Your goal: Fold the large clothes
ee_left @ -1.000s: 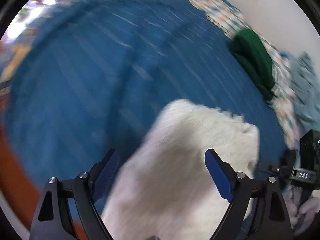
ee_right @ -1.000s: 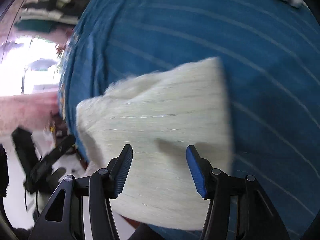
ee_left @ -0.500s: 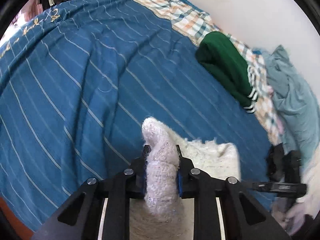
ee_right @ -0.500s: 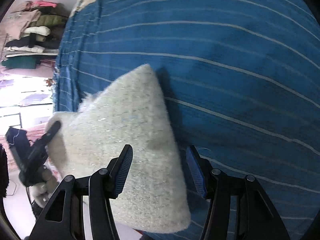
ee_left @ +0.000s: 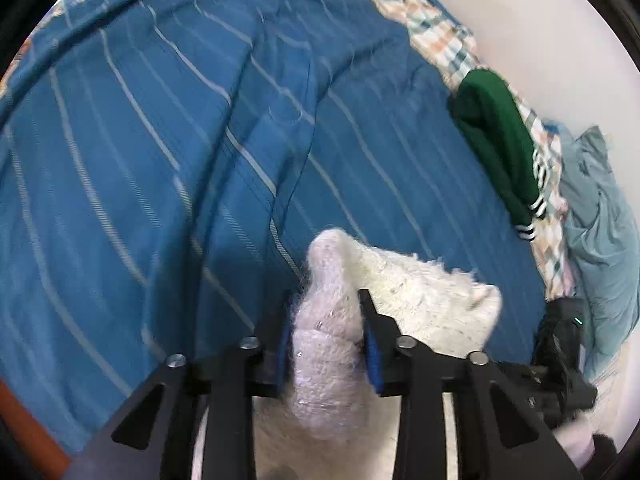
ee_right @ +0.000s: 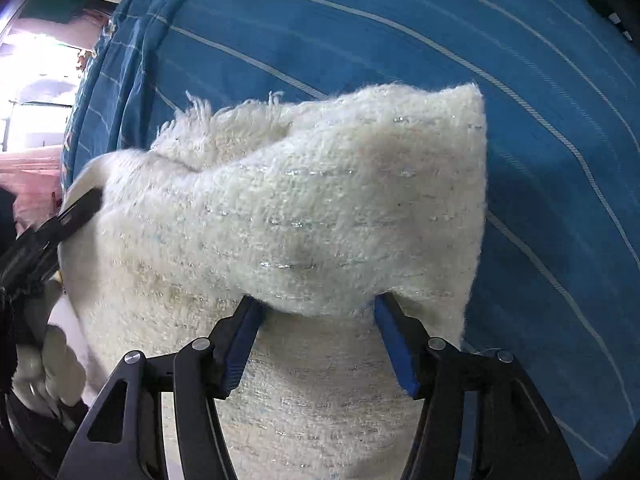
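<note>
- Left gripper [ee_left: 326,334] is clamped tight on a bunched fold of the fuzzy white sweater [ee_left: 404,296], lifting it off the blue striped bedspread [ee_left: 160,160]
- Right gripper [ee_right: 318,336] has its jaws spread wide, and a fold of the sweater [ee_right: 304,216] drapes over both fingertips, hiding them; no grip visible
- Green garment [ee_left: 496,136] and a pale blue one [ee_left: 600,240] sit along the wall, well apart
- Plaid sheet [ee_left: 440,36] edges the far side
</note>
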### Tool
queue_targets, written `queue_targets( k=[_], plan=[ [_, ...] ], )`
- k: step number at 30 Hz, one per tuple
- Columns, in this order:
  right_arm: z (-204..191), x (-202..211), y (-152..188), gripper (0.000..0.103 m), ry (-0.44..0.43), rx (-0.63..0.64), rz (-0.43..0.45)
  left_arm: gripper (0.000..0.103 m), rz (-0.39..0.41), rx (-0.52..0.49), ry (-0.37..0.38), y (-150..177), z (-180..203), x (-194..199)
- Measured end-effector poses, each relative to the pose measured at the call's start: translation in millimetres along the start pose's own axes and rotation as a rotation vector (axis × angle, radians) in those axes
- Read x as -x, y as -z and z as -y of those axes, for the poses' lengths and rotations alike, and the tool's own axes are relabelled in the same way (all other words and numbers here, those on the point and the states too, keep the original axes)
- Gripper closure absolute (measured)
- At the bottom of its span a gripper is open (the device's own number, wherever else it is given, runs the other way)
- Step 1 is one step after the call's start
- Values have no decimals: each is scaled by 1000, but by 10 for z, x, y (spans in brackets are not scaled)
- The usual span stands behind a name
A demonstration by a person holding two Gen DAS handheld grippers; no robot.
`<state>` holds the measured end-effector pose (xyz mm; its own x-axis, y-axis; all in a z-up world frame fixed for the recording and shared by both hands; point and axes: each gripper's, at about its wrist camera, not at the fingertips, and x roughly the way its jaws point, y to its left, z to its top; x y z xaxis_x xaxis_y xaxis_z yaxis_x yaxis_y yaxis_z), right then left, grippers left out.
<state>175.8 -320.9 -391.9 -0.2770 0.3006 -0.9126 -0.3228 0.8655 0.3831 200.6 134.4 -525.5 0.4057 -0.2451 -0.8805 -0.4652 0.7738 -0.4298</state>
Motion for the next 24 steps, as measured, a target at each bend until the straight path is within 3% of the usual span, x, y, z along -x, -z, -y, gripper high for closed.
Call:
queue_targets(
  k=[1,3,4,5,9,12,15,18,22,24],
  plan=[
    [24,61,-6,41,-19,7,-17,65,27,10,-8,40,16,138],
    [69,166,2,41,-72,0,-9,39,64,20,-42,127,41,380],
    [156,282,63,41,-125,-9,6,17,83,23,-57,174,64,474],
    [234,374,112,41,-169,-19,20,14,115,38,-86,306,61,649],
    [723,641,379,21,-317,-105,87,14,113,146,-127,858,-11,895],
    [1118,476,574,21,-397,-166,59,14,69,286,-95,1408,-131,855],
    [1310,77,577,21,-564,-182,-17,14,11,407,-1,1778,-242,610],
    [1317,-282,523,21,-742,-180,-59,14,37,479,79,1815,-352,325],
    [1120,-452,314,20,-811,-131,-84,15,136,596,180,1600,-552,45],
    [982,-487,225,20,-811,-94,-84,25,193,650,196,1497,-632,11]
  ],
)
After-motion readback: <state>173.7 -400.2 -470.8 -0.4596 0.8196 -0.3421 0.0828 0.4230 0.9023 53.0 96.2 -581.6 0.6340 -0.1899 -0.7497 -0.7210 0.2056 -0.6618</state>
